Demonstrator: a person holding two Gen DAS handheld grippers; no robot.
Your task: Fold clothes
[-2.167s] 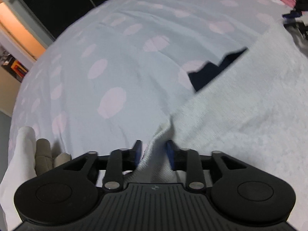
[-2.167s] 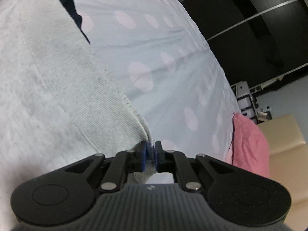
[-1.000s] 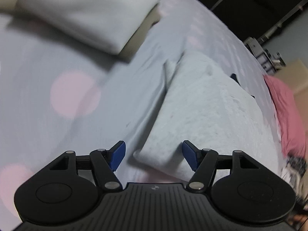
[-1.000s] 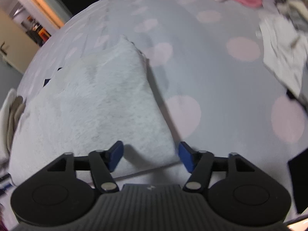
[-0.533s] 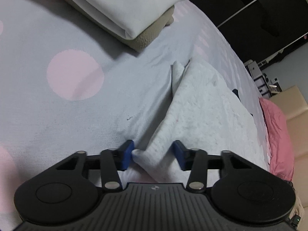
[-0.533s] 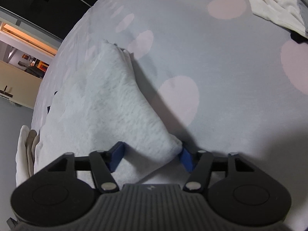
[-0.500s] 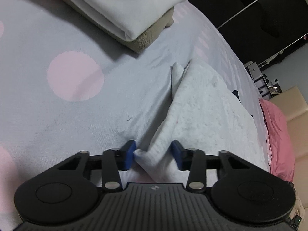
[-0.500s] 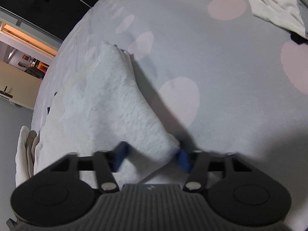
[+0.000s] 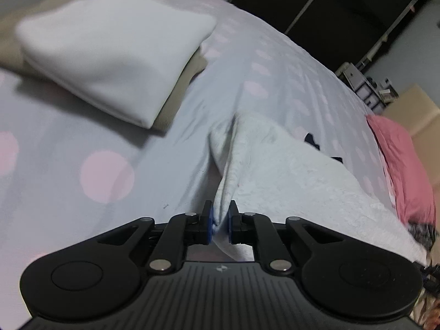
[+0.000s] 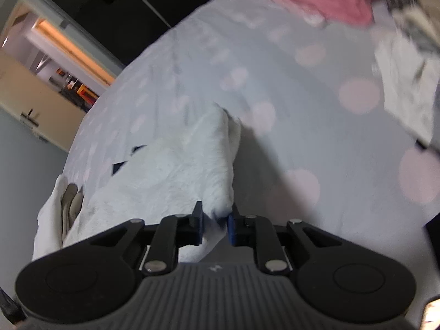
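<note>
on the polka-dot bedsheet [image 9: 275, 63], your left gripper [image 9: 220, 224] and right gripper [image 10: 216, 224] have just closed, each pinching a corner of the grey garment [image 9: 288, 170], which stretches toward 12 o'clock.

A pale bedsheet [image 9: 275, 63] printed with pink dots is spread across the bed. Dark sliding wardrobe doors [image 9: 343, 5] are seen beyond it, with stacked storage boxes [image 9: 365, 85] beside a beige headboard [image 9: 418, 110]. A lit doorway [image 10: 55, 55] is seen at the far left of the right wrist view.
</note>
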